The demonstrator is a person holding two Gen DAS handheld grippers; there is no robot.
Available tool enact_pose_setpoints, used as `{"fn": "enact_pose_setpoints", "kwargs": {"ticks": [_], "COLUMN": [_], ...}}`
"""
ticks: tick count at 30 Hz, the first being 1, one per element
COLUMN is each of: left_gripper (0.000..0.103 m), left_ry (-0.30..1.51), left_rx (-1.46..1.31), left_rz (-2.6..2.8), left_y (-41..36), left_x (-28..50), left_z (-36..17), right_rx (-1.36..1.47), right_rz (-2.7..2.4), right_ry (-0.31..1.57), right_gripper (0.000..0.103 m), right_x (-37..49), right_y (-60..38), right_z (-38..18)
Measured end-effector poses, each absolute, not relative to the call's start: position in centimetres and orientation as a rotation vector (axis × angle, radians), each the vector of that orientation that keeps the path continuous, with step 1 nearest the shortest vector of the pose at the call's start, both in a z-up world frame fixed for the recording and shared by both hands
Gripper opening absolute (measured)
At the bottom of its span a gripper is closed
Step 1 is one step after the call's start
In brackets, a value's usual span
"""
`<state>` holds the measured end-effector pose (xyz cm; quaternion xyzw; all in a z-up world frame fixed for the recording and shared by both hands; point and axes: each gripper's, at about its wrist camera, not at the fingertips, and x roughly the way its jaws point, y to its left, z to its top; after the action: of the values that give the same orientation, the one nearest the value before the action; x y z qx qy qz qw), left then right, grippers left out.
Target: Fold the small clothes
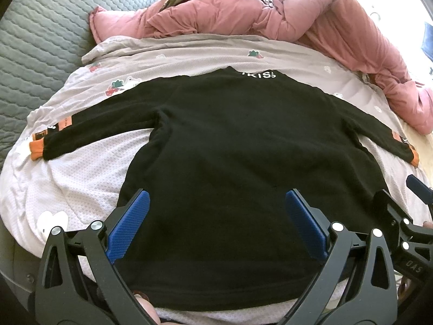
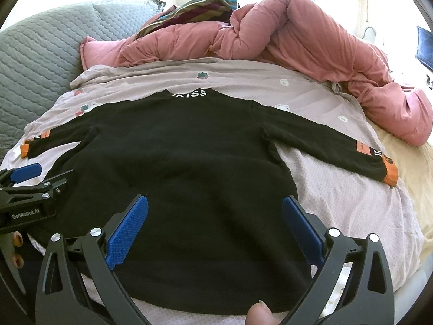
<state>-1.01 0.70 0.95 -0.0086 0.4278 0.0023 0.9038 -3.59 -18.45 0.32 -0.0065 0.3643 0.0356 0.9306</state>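
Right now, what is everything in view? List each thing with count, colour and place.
sweater: one, black with orange cuffs, spread flat on the sheet, sleeves out
sheet: one, pale lilac with small prints, under the sweater
comforter: one, pink, bunched behind the sweater
striped cloth: one, multicoloured, on the comforter
quilt: one, grey, far left
left claw: open, blue pads, over the hem
right claw: open, blue pads, over the hem

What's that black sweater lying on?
The black sweater lies spread flat on a pale flowered sheet, which shows all around it. Behind sits a heaped pink quilt. Whatever lies directly beneath the sweater is covered.
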Motion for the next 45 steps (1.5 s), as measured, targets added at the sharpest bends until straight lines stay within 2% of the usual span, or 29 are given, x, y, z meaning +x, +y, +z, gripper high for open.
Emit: {"fn": "enact_pose_setpoints", "kwargs": {"ticks": [27, 45], "left_gripper": [0.094, 0.094], "left_ry": [0.924, 0.934], "left_rx": [-0.009, 0.028], "left_rz": [-0.007, -0.059], "left_y": [-0.6, -3.6], "left_x": [6.2, 13.5], "left_z": [1.2, 2.4], "right_rx": [0.055, 0.163], "right_rz": [-0.016, -0.174], "right_ry": [0.756, 0.734], "right_gripper": [0.099, 0.099], "right_x": [3.3, 7.7], "right_y": [-23.5, -31.2], "right_z": [1.0, 1.4]}}
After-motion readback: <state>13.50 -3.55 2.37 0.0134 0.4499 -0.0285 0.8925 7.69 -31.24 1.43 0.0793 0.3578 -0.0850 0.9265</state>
